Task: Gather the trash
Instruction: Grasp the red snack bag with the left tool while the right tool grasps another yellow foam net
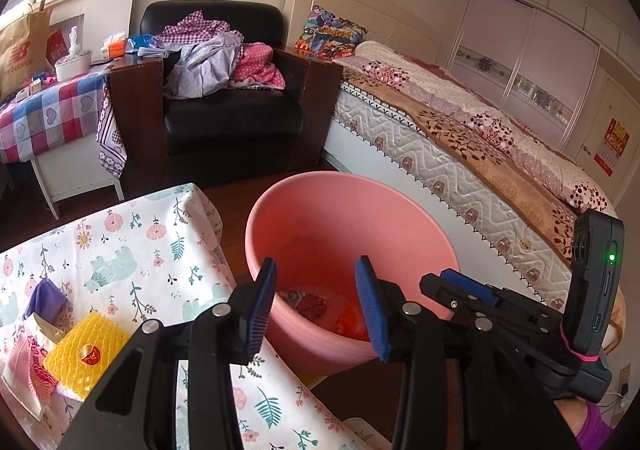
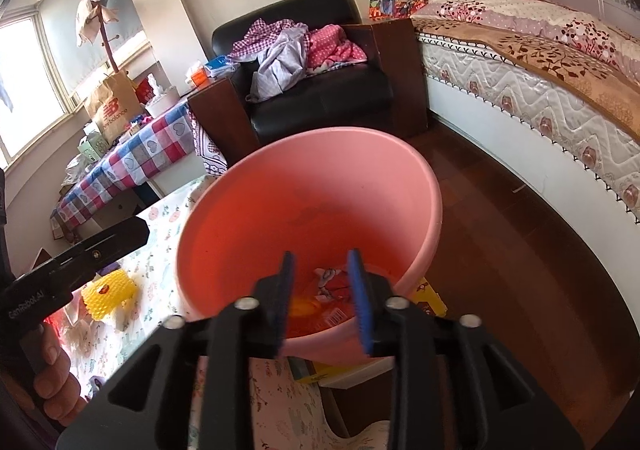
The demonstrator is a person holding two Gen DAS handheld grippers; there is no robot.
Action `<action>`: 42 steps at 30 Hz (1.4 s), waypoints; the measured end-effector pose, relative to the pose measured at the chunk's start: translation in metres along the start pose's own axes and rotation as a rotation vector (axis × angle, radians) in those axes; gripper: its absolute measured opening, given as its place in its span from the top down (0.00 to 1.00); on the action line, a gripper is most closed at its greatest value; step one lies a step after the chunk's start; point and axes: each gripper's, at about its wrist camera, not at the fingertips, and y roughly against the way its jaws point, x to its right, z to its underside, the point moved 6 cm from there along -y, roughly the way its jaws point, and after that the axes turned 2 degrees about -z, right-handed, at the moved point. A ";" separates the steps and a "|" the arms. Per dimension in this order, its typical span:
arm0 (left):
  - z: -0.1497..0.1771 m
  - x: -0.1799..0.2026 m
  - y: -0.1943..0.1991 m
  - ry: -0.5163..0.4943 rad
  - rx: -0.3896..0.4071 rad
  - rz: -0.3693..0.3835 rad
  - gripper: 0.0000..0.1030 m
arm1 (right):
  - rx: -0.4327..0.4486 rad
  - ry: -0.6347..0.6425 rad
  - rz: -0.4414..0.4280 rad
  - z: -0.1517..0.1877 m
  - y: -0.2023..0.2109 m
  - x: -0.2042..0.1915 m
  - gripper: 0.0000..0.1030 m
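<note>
Both wrist views, close above pink bin [image 1: 352, 218]

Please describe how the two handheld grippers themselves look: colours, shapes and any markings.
Both the left gripper and the right gripper have black linkage arms with silver rivets and ribbed blue pads. The left one's body carries white "GenRobot.AI" lettering. A black device with a green light is strapped on with a pink band.

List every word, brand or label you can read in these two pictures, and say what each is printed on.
"new balance": brown paper bag.
"GenRobot.AI": left gripper's black body.
Too small or blurred: red wall calendar, barcode wrapper in the pink bin, red sticker on the yellow foam net.
</note>
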 end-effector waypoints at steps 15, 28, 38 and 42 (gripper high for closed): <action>0.015 -0.021 0.067 0.048 0.064 -0.016 0.61 | 0.003 0.100 -0.071 0.009 0.027 -0.048 0.66; 0.060 -0.083 0.155 0.059 0.115 -0.138 0.61 | -0.072 0.198 -0.181 0.041 0.036 -0.114 0.66; 0.115 -0.129 0.202 0.105 0.071 -0.190 0.61 | -0.196 0.276 -0.285 0.083 0.033 -0.164 0.66; 0.142 -0.142 0.213 0.134 0.057 -0.218 0.61 | -0.255 0.274 -0.344 0.099 0.030 -0.179 0.66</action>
